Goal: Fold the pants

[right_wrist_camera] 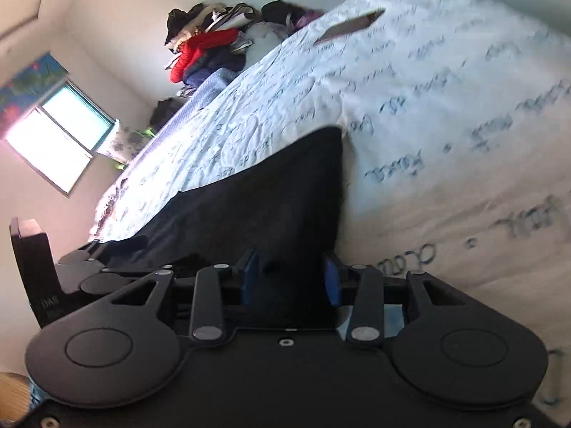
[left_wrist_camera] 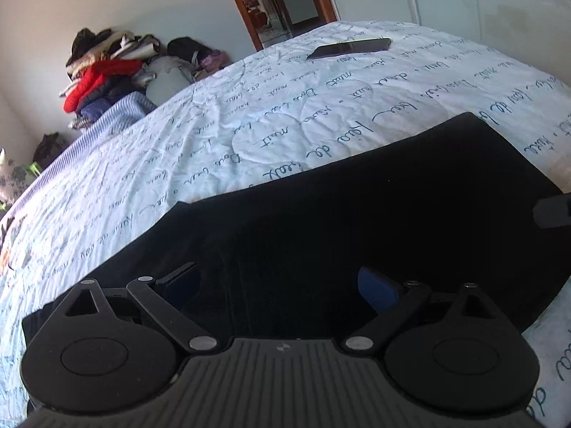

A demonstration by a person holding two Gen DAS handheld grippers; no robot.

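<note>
Black pants lie flat in a folded slab on the white bedspread with blue script. My left gripper is open, its blue-padded fingers spread wide just above the near edge of the pants. My right gripper is open too, its blue pads either side of the pants' near right corner. A bit of the right gripper shows at the right edge of the left wrist view, and the left gripper shows at the left of the right wrist view.
A dark phone lies on the far part of the bed. A pile of clothes with a red jacket sits beyond the bed's far left edge against the wall. A doorway is behind; a window is at the left.
</note>
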